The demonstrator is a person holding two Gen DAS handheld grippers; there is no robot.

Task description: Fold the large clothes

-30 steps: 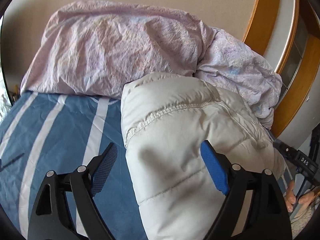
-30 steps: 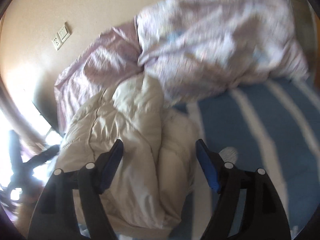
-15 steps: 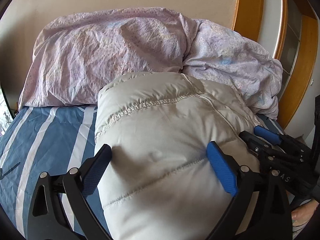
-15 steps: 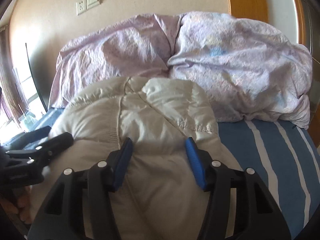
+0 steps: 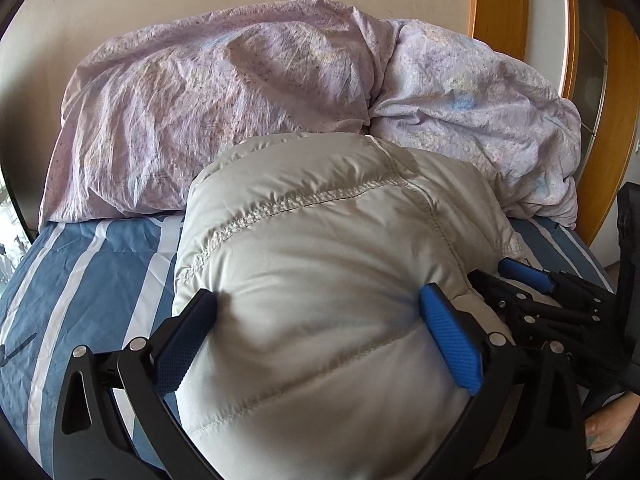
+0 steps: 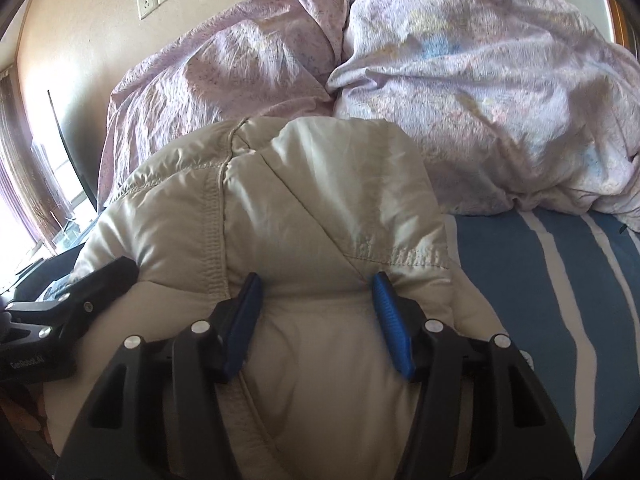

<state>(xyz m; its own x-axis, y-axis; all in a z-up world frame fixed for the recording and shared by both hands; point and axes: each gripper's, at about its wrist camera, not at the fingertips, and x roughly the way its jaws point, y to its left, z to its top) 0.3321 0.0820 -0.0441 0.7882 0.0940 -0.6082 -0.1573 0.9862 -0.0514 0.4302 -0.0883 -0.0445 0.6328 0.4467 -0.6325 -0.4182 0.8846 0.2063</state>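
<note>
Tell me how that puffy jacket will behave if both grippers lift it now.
The jacket bulges softly between the left gripper, so it probably compresses and sags. Its sheen suggests slippery fabric. In the right gripper, folded layers may slide apart.

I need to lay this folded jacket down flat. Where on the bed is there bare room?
Bare striped sheet lies left of the puffy jacket, below the lilac duvet. Another bare stretch lies on the jacket's right. The head of the bed is crowded with the heaped duvet, and both grippers straddle the jacket.
</note>
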